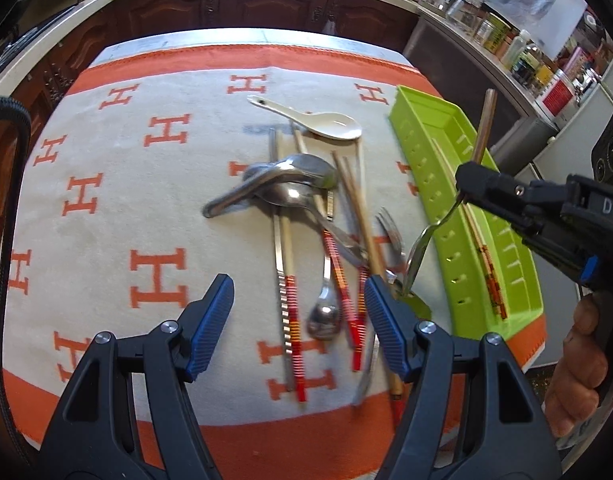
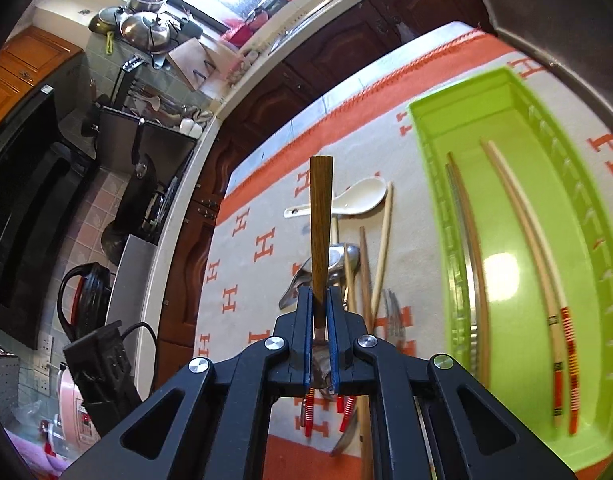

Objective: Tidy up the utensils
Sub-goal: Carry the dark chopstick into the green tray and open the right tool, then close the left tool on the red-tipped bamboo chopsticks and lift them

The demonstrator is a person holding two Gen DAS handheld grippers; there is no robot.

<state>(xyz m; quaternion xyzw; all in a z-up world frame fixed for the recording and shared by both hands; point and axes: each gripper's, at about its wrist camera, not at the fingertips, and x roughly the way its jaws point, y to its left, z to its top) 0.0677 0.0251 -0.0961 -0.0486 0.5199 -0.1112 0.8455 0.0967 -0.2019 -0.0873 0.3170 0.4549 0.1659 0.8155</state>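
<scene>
The left claw (image 1: 299, 322) stands wide open and holds nothing, its blue fingers (image 1: 212, 322) hanging above the near end of the pile of utensils (image 1: 318, 216). Between the fingers lie a small metal spoon (image 1: 325, 312) and the red-striped ends of several chopsticks (image 1: 292, 320). Ahead of the left claw, further along the pile, two large metal spoons (image 1: 294, 180) lie one on the other, and beyond them rests a white ceramic spoon (image 1: 318, 118). A fork (image 1: 392, 232) lies just ahead of the claw's right finger. All of these rest on a grey and orange cloth (image 1: 106, 200) printed with the letter H.

The right claw (image 2: 320, 300) is clamped shut on a wooden-handled spoon (image 2: 321, 224). The handle juts forward from between its fingers; in the left wrist view the metal bowl (image 1: 416, 256) of this spoon hangs below the right claw (image 1: 462, 196), off the cloth, just beside the near wall of the green tray (image 1: 434, 184).

The green tray sits to the right of both claws, at the cloth's edge. Inside it, seen from the right claw, lie four chopsticks (image 2: 526, 240) lengthwise: two along the wall nearer the pile, two towards the middle with red-striped ends.

Behind the table run dark wooden cabinets (image 1: 226, 4) beneath a pale counter.
</scene>
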